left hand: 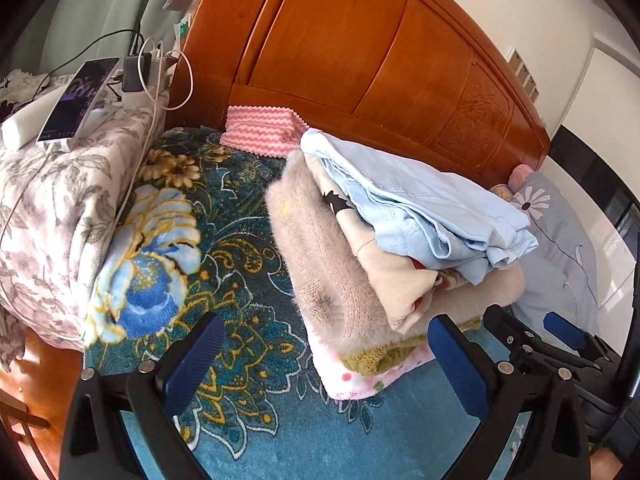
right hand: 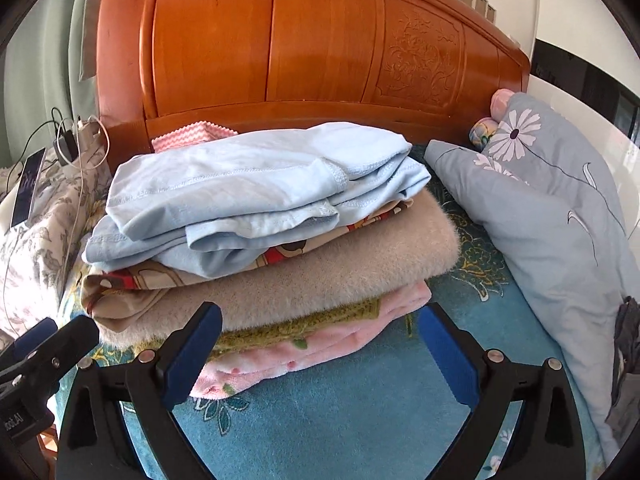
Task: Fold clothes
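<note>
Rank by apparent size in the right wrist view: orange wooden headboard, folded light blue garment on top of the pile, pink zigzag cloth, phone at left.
1. Orange wooden headboard
2. Folded light blue garment
3. Pink zigzag cloth and phone: look alike; cloth partly hidden, farther away, so unranked.

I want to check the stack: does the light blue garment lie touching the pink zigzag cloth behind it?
Cannot tell. In both wrist views the light blue garment overlaps the zigzag cloth, hiding any gap.

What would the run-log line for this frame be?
left gripper: open, empty | right gripper: open, empty | stack: folded, on bed | top: blue garment
</note>
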Demonstrator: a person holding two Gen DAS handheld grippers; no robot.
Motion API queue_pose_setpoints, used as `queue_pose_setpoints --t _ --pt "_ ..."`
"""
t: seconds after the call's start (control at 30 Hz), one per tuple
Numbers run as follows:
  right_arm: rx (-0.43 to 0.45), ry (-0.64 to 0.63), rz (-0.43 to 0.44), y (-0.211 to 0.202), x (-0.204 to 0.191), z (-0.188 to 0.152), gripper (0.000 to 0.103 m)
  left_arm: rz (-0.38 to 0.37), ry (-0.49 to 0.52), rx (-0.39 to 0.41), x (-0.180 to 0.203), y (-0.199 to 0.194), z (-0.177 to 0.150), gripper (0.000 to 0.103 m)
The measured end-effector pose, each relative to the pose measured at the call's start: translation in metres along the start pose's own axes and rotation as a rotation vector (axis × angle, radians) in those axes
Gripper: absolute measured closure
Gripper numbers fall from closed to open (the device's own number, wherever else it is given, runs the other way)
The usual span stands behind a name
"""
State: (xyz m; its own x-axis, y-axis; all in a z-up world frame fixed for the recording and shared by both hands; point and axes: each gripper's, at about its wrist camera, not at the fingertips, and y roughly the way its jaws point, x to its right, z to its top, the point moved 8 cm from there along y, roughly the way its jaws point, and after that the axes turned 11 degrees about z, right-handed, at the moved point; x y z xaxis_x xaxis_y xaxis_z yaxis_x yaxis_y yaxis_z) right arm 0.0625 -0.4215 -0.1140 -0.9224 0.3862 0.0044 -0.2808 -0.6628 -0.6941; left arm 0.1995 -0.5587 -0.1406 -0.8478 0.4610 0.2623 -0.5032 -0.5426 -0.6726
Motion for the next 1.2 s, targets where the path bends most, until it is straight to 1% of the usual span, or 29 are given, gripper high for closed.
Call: queue_pose_setpoints --t 0.1,0.23,0.37,0.43,0.67,0.97,1.2 --pt "-0.016 -0.017 -0.021 0.001 -0.001 -0.002 0.004 -0.037 0.063 -0.011 0.010 0.004 -0.003 0.000" --pt "-0.030 -0.008 -0.034 0.003 0.001 -0.003 0.004 -0.131 0.132 -0.046 0.027 0.009 -0.007 0.000" --pt "-0.035 -0.013 -0.067 0.002 0.005 -0.002 0.004 -0.249 0.142 -0.097 0.035 0.013 -0.007 0.000" --pt "-0.037 -0.011 -0.072 0.002 0.006 0.000 0.004 -0.283 0.135 -0.104 0.037 0.013 -0.004 0.000" --pt "-0.046 -0.014 -0.106 0.002 0.005 0.008 0.004 -0.314 0.137 -0.102 0.039 0.016 0.005 0.000" --pt "-0.080 -0.041 -0.129 0.008 -0.002 0.013 0.004 -0.309 0.130 -0.109 0.032 0.019 0.006 0.000" --pt "-0.105 -0.026 -0.152 0.011 -0.002 0.013 0.004 -0.314 0.166 -0.108 0.034 0.019 0.008 0.000"
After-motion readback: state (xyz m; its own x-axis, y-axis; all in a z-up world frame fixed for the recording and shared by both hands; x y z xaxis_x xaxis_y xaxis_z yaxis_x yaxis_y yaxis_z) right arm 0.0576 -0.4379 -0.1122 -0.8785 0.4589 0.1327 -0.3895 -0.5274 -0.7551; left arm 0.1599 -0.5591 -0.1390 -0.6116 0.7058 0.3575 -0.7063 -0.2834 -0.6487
